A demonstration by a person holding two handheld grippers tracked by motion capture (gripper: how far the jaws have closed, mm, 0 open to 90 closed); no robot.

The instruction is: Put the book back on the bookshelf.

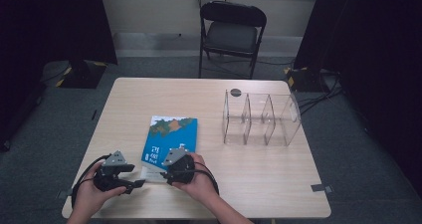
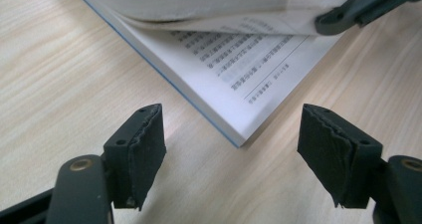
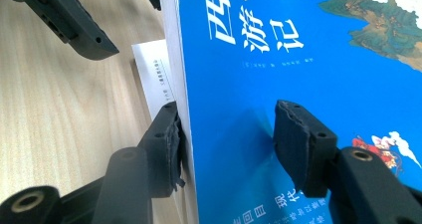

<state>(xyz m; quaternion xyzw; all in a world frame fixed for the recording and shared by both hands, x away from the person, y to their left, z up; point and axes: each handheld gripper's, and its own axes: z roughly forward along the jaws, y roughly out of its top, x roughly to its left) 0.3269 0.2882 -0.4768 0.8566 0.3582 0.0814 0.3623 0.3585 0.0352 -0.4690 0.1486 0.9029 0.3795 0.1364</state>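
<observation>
The blue book (image 1: pixel 170 138) lies on the worktop (image 1: pixel 249 174), to the left of the clear divided organizer (image 1: pixel 261 118) and near the person's edge. The right tool (image 3: pixel 226 134) pinches the book's near corner: one pad lies on the blue cover, the other presses against the page edges under it, so the cover and a thick block of pages are lifted off the bottom leaves. Seen from above, the right tool (image 1: pixel 179 165) sits at that same corner of the book. The left tool (image 1: pixel 117 174) is just left of the book, its jaws spread with nothing between them. In the left gripper view, the left tool (image 2: pixel 231 144) points at the corner of the printed page (image 2: pixel 239 69) lying flat, without touching it.
</observation>
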